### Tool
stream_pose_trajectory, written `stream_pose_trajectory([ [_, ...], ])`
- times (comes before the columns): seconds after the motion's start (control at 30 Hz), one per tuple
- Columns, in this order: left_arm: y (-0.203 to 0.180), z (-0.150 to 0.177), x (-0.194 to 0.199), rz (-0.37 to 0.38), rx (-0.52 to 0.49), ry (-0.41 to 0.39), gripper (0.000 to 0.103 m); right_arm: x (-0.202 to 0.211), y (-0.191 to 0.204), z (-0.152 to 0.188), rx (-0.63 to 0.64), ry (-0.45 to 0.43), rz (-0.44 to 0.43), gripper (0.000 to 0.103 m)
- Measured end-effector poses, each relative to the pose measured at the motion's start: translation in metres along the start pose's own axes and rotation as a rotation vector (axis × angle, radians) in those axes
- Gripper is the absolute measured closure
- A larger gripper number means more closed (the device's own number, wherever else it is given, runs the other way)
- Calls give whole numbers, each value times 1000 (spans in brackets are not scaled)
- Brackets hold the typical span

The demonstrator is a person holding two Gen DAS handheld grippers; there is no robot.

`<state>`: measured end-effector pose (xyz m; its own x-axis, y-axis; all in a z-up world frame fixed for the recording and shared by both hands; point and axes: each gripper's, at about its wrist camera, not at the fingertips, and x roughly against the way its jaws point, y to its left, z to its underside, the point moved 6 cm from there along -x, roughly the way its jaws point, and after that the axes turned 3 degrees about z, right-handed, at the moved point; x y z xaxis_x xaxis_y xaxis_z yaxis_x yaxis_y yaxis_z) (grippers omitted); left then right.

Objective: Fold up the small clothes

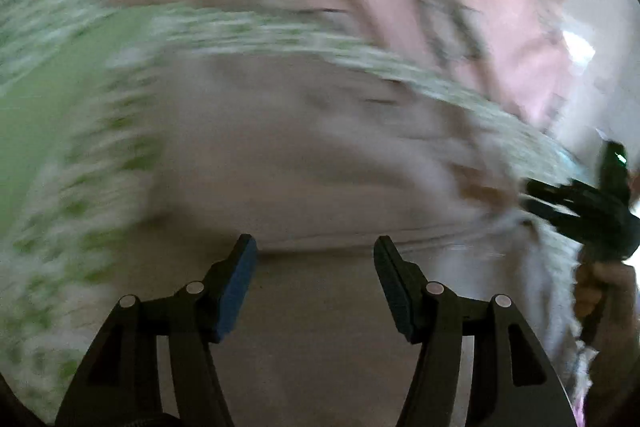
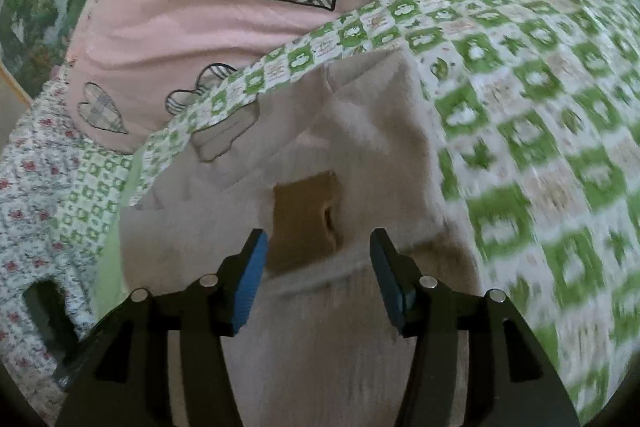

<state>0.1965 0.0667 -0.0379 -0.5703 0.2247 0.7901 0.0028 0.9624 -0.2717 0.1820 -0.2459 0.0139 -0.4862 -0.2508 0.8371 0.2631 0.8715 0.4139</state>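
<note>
Both tongs (image 1: 316,283) (image 2: 318,277) gape over beige garment (image 2: 360,155) — hem between.

A green checked blanket (image 2: 540,131) carries the beige garment (image 2: 360,155).

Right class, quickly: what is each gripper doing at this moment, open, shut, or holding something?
Left gripper: jaws open, holding nothing.
Right gripper: jaws open, nothing held, poised over the beige garment.

surface: green-checked cover (image 2: 540,131) | behind: pink heart-print bedding (image 2: 180,11) | light: daylight
</note>
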Motion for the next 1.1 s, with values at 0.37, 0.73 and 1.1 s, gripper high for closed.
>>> stream_pose_trajectory([
  [0.37, 67, -17, -40, -163, 48, 90, 43, -21, 37, -22, 94, 11, -54, 97],
  [0.73, 85, -43, -41, -261, 173, -39, 65, 9, -2, -34, 37, -59, 5, 97],
  [1.1, 98, -28, -26, -230, 255, -62, 68, -5, 3, -14, 62, -43, 6, 97],
])
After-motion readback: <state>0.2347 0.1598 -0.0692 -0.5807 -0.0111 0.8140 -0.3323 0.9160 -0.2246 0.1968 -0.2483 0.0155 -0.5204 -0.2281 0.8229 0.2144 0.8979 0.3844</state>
